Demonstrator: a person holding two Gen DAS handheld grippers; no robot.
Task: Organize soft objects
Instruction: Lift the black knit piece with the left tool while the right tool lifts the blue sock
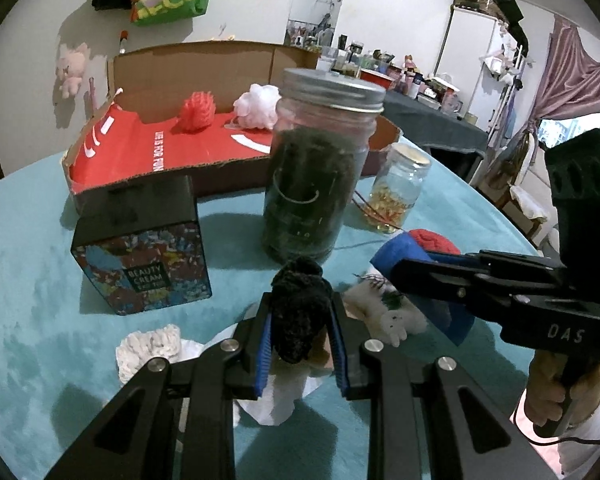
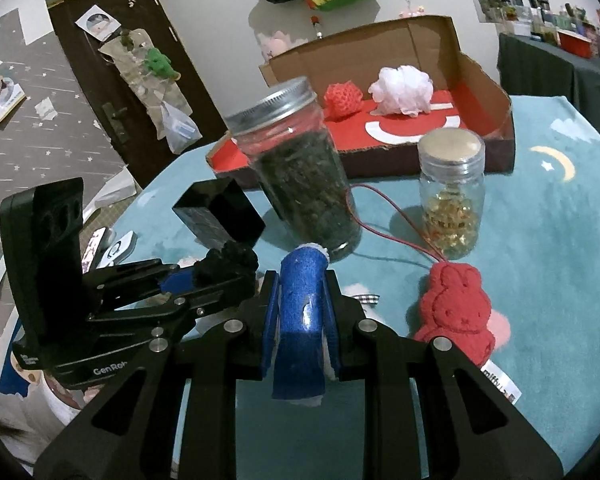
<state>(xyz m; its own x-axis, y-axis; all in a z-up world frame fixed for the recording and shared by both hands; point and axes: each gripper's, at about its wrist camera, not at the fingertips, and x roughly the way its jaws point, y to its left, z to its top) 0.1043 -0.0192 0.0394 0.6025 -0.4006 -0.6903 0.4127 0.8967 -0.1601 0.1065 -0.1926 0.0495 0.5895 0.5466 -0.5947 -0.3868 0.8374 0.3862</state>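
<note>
The left gripper (image 1: 300,320) is clamped on a black fuzzy object (image 1: 298,312), held between its blue pads above the teal table cover (image 1: 40,272). The right gripper (image 2: 300,308) is clamped on a blue soft roll (image 2: 300,312). A red bunny plush (image 2: 456,308) lies just beside it, right. Ahead, a tall jar (image 2: 300,172) and small jar (image 2: 452,196) crowd the path. Beyond them sits an open cardboard box (image 2: 496,92) holding a red puff (image 2: 342,98) and white puff (image 2: 402,86).
</note>
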